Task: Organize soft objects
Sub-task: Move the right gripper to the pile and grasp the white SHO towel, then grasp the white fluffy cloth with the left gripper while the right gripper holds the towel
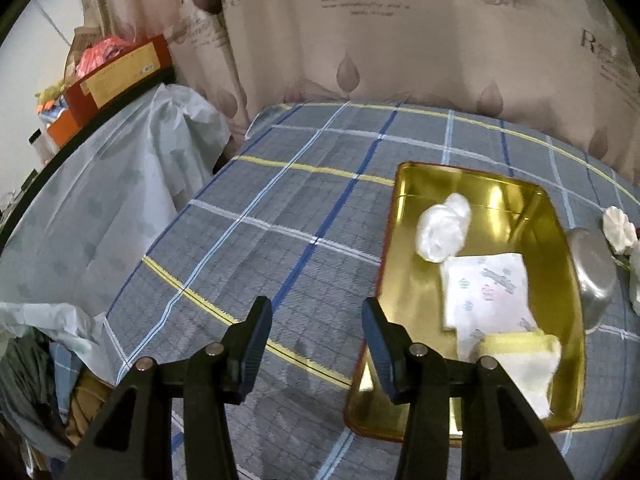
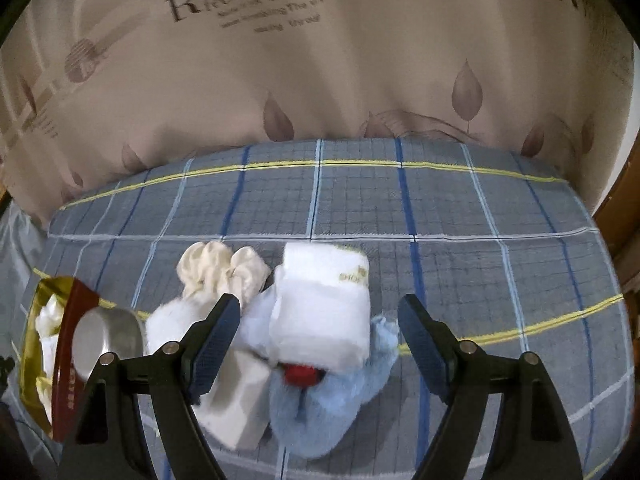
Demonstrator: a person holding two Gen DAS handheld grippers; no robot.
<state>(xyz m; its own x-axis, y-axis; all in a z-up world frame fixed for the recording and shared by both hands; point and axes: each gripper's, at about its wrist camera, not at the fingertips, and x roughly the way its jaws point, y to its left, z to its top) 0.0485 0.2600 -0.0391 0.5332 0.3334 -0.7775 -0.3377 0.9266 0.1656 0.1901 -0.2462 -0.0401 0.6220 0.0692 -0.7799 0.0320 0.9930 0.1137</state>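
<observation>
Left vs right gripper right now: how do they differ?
The left gripper hangs with narrower jaws over bare plaid cloth beside the gold tin tray. The right gripper gapes wider, over the folded white towel and fluffy blue cloth. Both are open and hold nothing.

Both wrist cameras look forward and steeply down, close over the plaid bed (image 1: 280,208), facing the curtain (image 2: 320,80). The left view centres left of the gold tin (image 1: 404,184); the right sees that tin (image 2: 70,364) at its left edge.

Dim indoor light, fisheye-warped edges (slight blur), tin (image 1: 408,184) glares.
</observation>
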